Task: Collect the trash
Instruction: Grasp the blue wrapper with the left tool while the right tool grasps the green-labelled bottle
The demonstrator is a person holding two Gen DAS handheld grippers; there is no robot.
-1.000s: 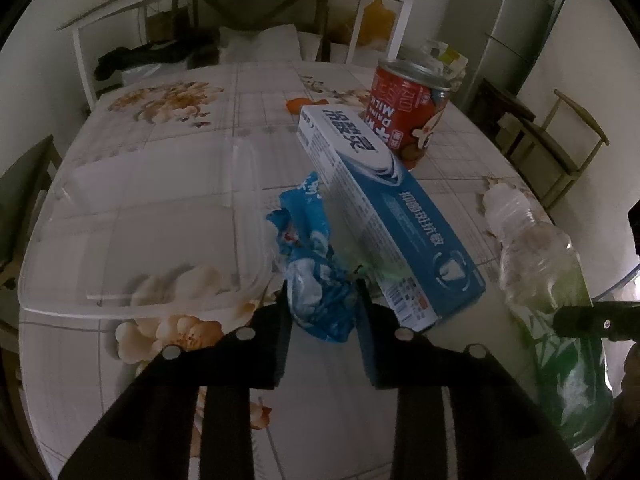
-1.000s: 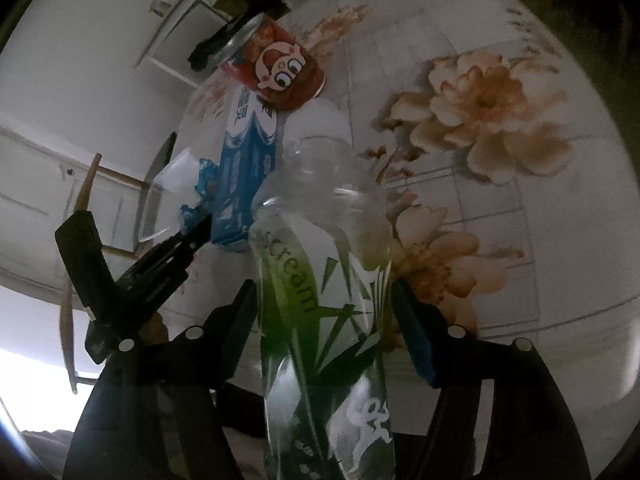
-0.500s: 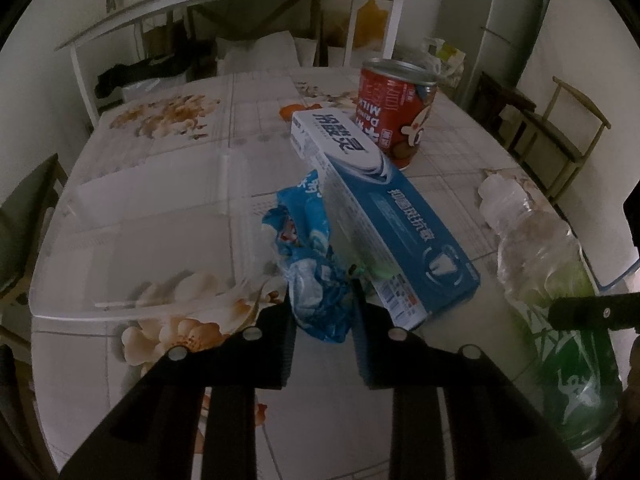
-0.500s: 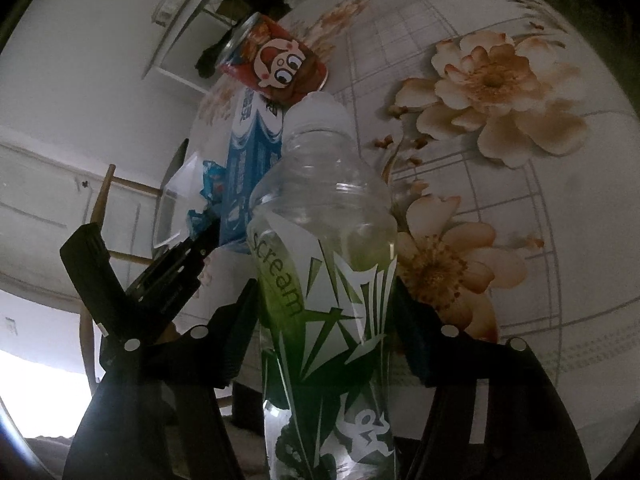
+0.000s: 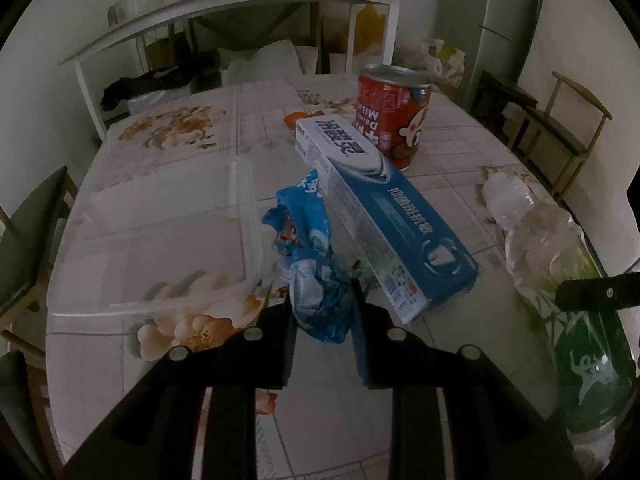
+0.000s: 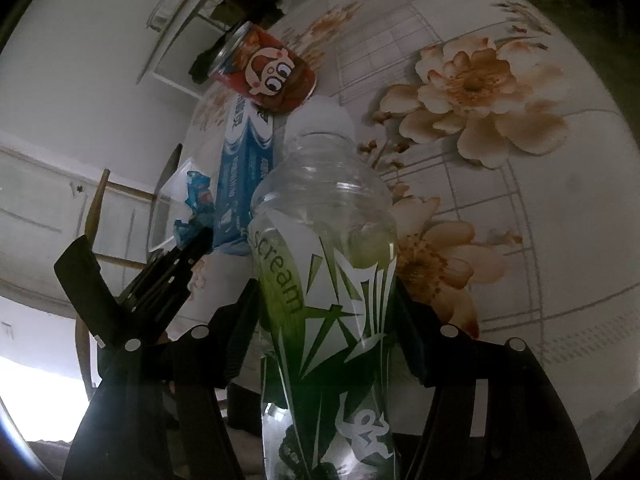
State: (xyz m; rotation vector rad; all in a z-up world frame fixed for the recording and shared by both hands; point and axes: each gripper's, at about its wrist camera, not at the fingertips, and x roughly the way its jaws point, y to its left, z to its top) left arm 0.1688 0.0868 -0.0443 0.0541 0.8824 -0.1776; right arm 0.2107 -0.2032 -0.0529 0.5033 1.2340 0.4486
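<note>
Blue crumpled plastic wrapper [image 5: 316, 280] sat pinched in the narrowed left hand-held gripper [image 5: 322, 312]; clear green-labelled bottle [image 6: 324, 280] clamped in the right hand-held gripper [image 6: 326, 320]. Blue toothpaste box [image 5: 384, 220] and red can [image 5: 394, 116] beyond remained uncollected.

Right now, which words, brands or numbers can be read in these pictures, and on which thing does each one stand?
"scream": on the green label of the plastic bottle.
"MILK": on the red can, seen upside down; the other print on it is unclear.
Toothpaste box: large Chinese characters, too blurred to quote; the small print is unreadable.
Blue wrapper: crumpled, unreadable.
No numbers can be read.
</note>
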